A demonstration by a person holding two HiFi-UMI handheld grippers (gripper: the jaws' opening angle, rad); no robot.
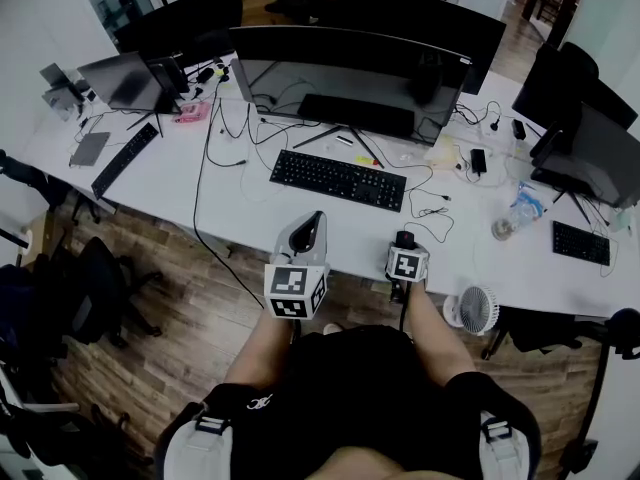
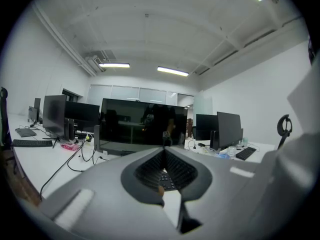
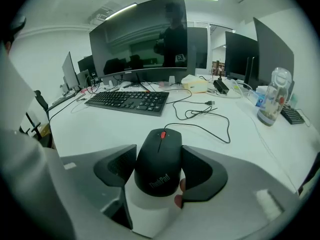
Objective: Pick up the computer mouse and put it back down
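Contact shows on the right: the right gripper (image 3: 159,150) is clamped on the computer mouse (image 3: 160,168), one dark jaw against each flank, the scroll wheel pointing away from the camera. The mouse sits squarely between the jaws near the front edge of the white table (image 3: 100,129) — whether it rests on the surface or is just clear of it I cannot tell. Its cable (image 3: 210,127) runs from the nose and loops across the table toward the far side. Beyond lies a black keyboard (image 3: 127,102), with a wide dark monitor (image 3: 140,39) behind it. A clear bottle (image 3: 274,97) stands off to the right.

The left gripper (image 2: 164,147) is closed on nothing, its tips meeting; it is tilted up toward the monitor and the ceiling lights. In the head view it is held just beside the right one — over the table's front edge.
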